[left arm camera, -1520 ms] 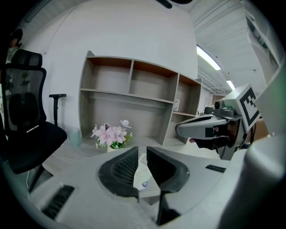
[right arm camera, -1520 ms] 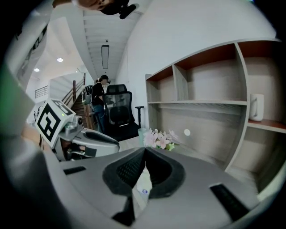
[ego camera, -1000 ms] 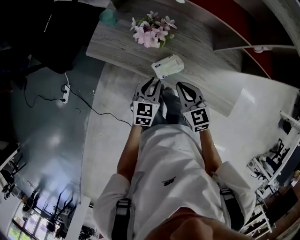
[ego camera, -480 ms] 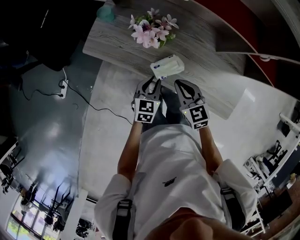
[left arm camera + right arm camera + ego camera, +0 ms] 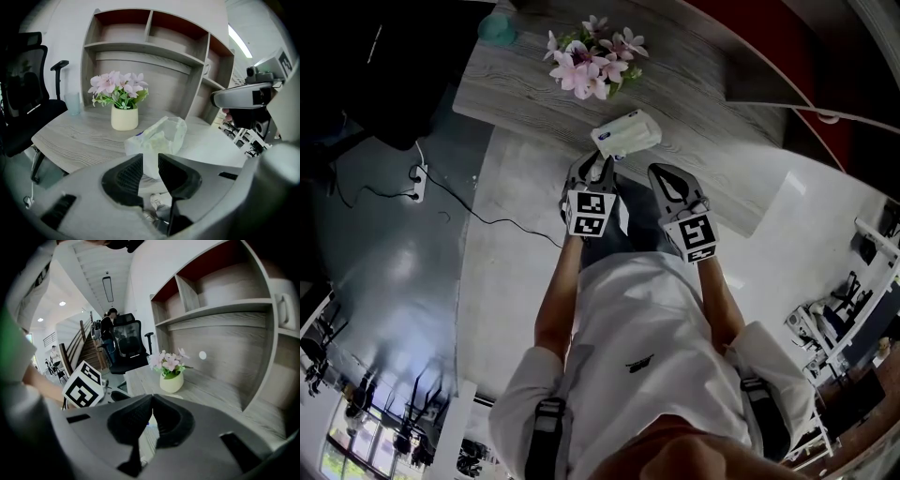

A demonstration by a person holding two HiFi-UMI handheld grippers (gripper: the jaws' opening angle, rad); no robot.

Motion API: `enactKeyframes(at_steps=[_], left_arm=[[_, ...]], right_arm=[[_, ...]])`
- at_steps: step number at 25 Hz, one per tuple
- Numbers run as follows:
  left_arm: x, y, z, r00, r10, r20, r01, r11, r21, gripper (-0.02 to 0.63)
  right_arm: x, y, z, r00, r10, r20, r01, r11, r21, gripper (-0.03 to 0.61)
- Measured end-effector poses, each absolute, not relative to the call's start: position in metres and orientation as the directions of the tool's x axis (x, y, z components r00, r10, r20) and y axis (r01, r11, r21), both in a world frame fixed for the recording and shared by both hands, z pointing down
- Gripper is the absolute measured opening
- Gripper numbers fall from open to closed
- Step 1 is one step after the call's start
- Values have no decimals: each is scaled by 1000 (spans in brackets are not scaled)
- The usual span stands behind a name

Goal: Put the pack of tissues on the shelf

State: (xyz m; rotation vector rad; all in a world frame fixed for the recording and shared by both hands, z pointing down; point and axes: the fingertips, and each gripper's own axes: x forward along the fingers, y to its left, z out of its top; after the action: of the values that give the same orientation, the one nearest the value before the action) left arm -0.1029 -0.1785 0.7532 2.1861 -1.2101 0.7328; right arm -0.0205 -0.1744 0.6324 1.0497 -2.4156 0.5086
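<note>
1. The pack of tissues point(image 5: 625, 134) lies on the grey wood table point(image 5: 525, 103), close to the front edge and near a vase of pink flowers point(image 5: 586, 67).
2. The left claw point(image 5: 150, 159) hangs just short of the pack. Its jaws are a narrow gap apart and grip nothing.
3. The right claw point(image 5: 152, 399) is beside the left one, its tips pressed together and empty.
4. The shelf point(image 5: 140, 47) stands behind the table.
</note>
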Motion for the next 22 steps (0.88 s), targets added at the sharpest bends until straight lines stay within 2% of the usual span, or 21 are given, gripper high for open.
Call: enactKeyframes(at_steps=[8, 22], left_arm=[[-104, -189, 759, 431, -598, 675, -884, -431, 182, 48], [-97, -204, 686, 487, -658, 574, -859, -479, 181, 40]], right_arm=[[-16, -176, 632, -597, -595, 538, -762, 630, -150, 26], [-10, -179, 607, -575, -644, 504, -784, 610, -115, 27]])
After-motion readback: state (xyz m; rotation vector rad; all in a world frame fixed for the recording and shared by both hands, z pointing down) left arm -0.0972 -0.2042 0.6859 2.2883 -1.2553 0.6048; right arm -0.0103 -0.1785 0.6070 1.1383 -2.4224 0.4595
